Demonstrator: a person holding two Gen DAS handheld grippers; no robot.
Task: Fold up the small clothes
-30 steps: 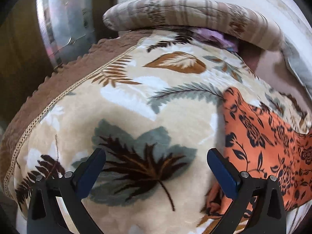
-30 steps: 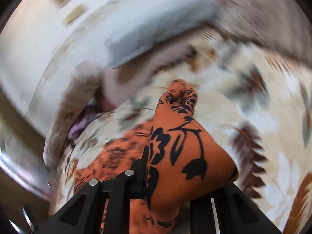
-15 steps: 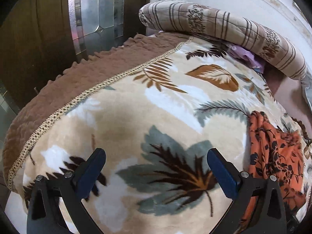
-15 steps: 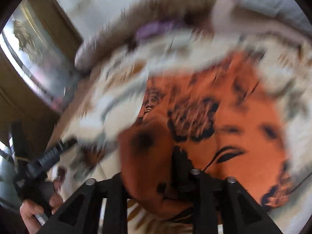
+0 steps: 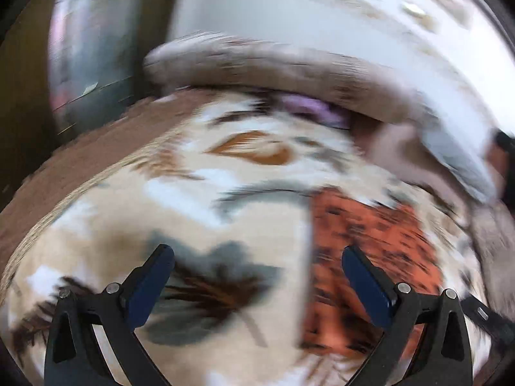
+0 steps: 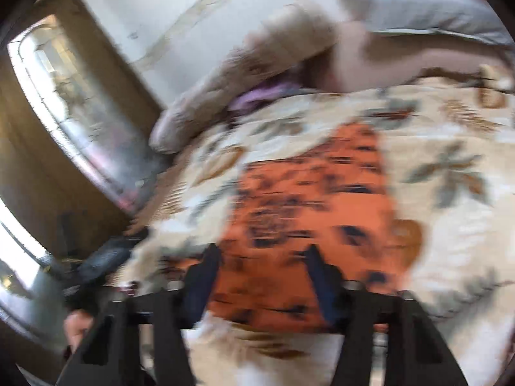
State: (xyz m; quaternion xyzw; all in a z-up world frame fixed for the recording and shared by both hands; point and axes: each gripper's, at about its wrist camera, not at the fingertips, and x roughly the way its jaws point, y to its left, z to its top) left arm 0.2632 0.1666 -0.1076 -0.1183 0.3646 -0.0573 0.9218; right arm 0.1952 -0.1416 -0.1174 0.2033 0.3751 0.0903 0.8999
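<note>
An orange garment with a black flower print [image 6: 305, 199] lies flat on the leaf-patterned blanket [image 6: 450, 225]. My right gripper [image 6: 262, 251] hovers over the garment's near edge. Its jaws are opening and the pads press on nothing, though the cloth shows in the gap beneath them. In the left wrist view the same garment [image 5: 370, 231] lies right of centre, under the right fingertip. My left gripper [image 5: 257, 251] stands wide open over the blanket [image 5: 193, 193], with nothing between its fingers. Both views are blurred by motion.
A striped rolled bolster [image 5: 273, 64] lies along the far side of the bed, with a purple cloth [image 5: 309, 109] tucked under it and a grey pillow [image 6: 418, 9] to its right. A mirrored wardrobe door [image 5: 90, 64] stands at the left. A hand [image 6: 77, 321] shows at lower left.
My right gripper was shut on the lifted orange garment; the jaws have parted and the garment now lies flat on the blanket. The open left gripper has swung back toward the garment.
</note>
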